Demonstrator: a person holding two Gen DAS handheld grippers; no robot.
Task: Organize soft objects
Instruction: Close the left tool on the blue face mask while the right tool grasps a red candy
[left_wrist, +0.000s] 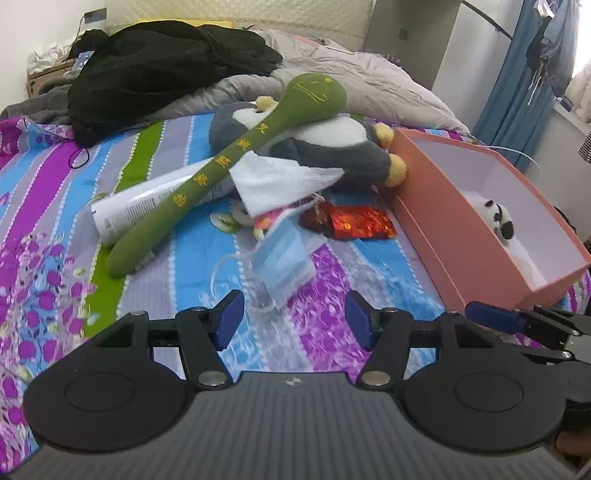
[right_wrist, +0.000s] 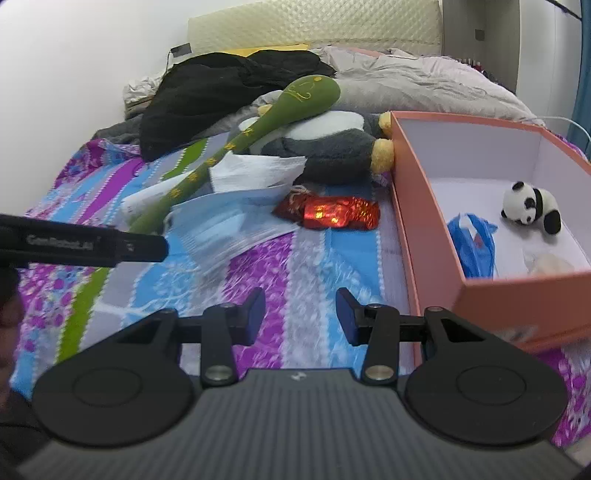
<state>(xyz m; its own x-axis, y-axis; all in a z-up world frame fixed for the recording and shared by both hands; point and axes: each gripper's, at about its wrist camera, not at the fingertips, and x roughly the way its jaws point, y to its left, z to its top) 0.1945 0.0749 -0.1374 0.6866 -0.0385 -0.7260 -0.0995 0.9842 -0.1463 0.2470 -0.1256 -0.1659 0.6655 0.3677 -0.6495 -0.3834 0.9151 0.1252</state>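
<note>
On the striped bedsheet lies a long green plush stick (left_wrist: 236, 155) (right_wrist: 258, 125), propped across a grey-and-white penguin plush (left_wrist: 325, 144) (right_wrist: 332, 147). In front of them are a white cloth (left_wrist: 273, 177) (right_wrist: 251, 170), a blue mask packet (left_wrist: 280, 262) (right_wrist: 221, 225) and a red foil packet (left_wrist: 351, 221) (right_wrist: 332, 212). The pink box (left_wrist: 436, 229) (right_wrist: 417, 221) on the right holds a small panda plush (left_wrist: 498, 221) (right_wrist: 532, 203) and a blue plastic bag (right_wrist: 474, 243). My left gripper (left_wrist: 294, 317) is open just short of the mask packet. My right gripper (right_wrist: 301, 314) is open over bare sheet beside the box.
A white tube (left_wrist: 140, 206) lies under the green stick. A black clothes pile (left_wrist: 166, 70) (right_wrist: 229, 88) and a grey duvet (left_wrist: 369, 85) (right_wrist: 424, 85) fill the back of the bed. Blue curtains (left_wrist: 517, 74) hang at the right. The left gripper's body (right_wrist: 110, 243) crosses the right wrist view.
</note>
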